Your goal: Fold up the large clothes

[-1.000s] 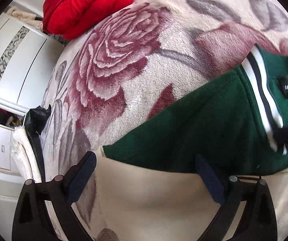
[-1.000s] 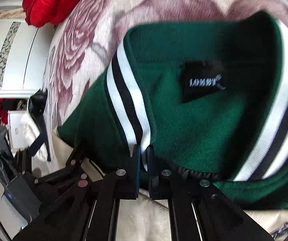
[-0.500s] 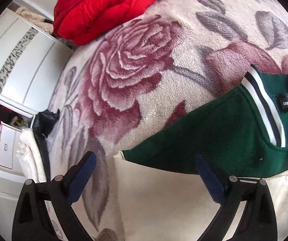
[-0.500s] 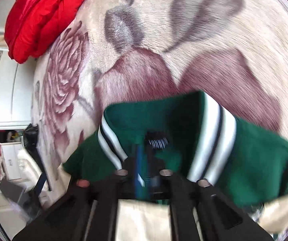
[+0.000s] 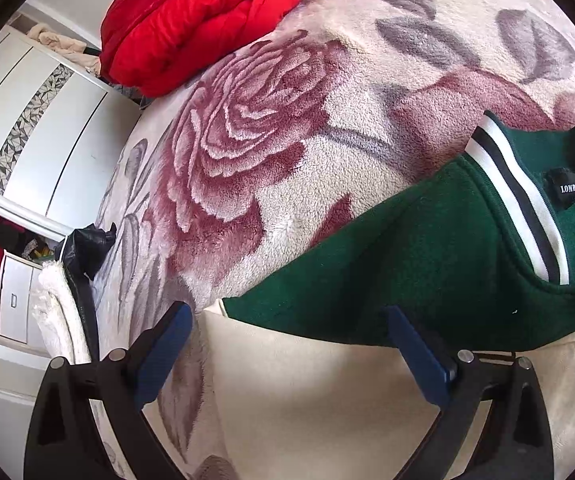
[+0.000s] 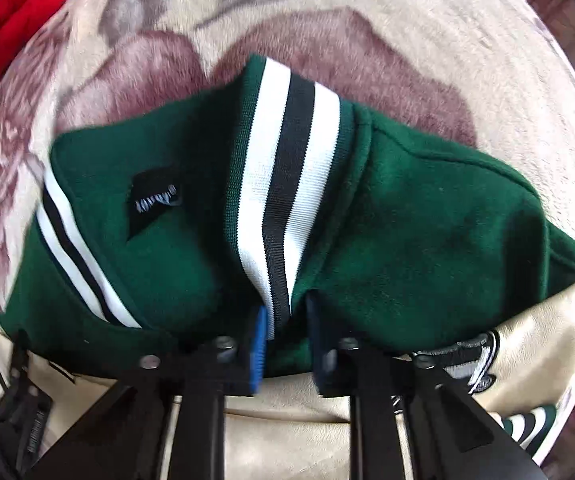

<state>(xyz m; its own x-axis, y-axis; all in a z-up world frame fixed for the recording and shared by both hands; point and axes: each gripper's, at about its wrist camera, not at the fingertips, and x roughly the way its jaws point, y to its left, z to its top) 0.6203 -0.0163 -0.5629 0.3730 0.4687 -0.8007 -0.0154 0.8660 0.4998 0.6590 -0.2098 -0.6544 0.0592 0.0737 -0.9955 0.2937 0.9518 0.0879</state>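
From the left wrist, the left gripper [image 5: 287, 354] hangs with fingers wide apart over the cream sleeve [image 5: 307, 392] of the green jacket [image 5: 407, 264], which lies on the rose-patterned blanket [image 5: 267, 152]; a red garment [image 5: 191, 20] sits toward its far edge.

From the right wrist, the right gripper [image 6: 285, 344] pinches the jacket's striped collar [image 6: 287, 184].
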